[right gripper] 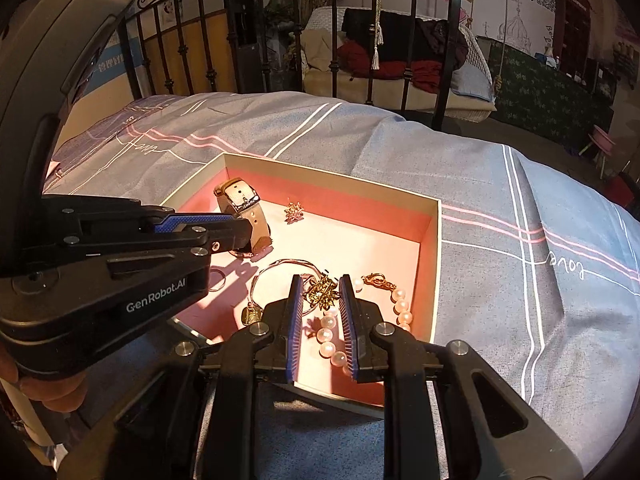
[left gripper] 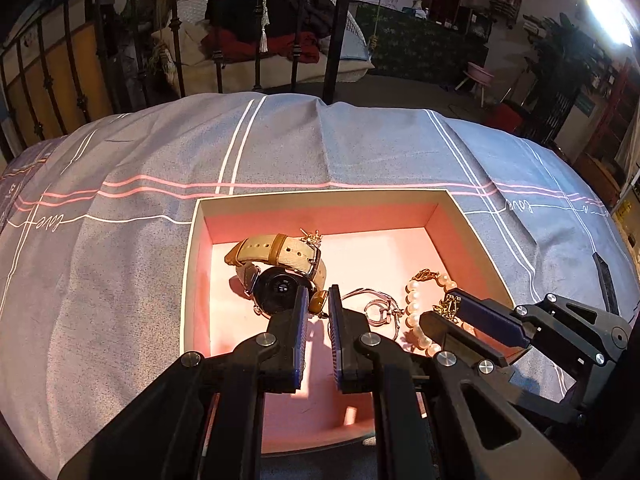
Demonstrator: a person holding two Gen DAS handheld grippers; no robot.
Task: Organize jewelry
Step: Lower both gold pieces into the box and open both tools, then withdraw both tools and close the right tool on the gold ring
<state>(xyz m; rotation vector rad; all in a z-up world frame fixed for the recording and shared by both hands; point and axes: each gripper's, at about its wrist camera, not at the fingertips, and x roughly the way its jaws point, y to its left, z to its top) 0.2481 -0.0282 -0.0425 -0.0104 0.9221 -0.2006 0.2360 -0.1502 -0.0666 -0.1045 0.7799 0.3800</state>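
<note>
Right tool [right gripper: 320, 298] clenched on gold brooch [right gripper: 321, 293]; left tool [left gripper: 319, 305] grasping watch [left gripper: 280, 268] strap end. Brooch may snag pearl bracelet [right gripper: 332, 336] below.

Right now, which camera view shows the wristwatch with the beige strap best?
The left wrist view. There the wristwatch with the beige strap lies whole in the pink-lined box, dark case back up, strap looped. In the right wrist view, the left gripper hides the case; only the strap and buckle show.

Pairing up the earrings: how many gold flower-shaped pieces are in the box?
2: one flower piece lies near the box's far wall; another sits between the right gripper's fingers. Others could be hidden.
</note>
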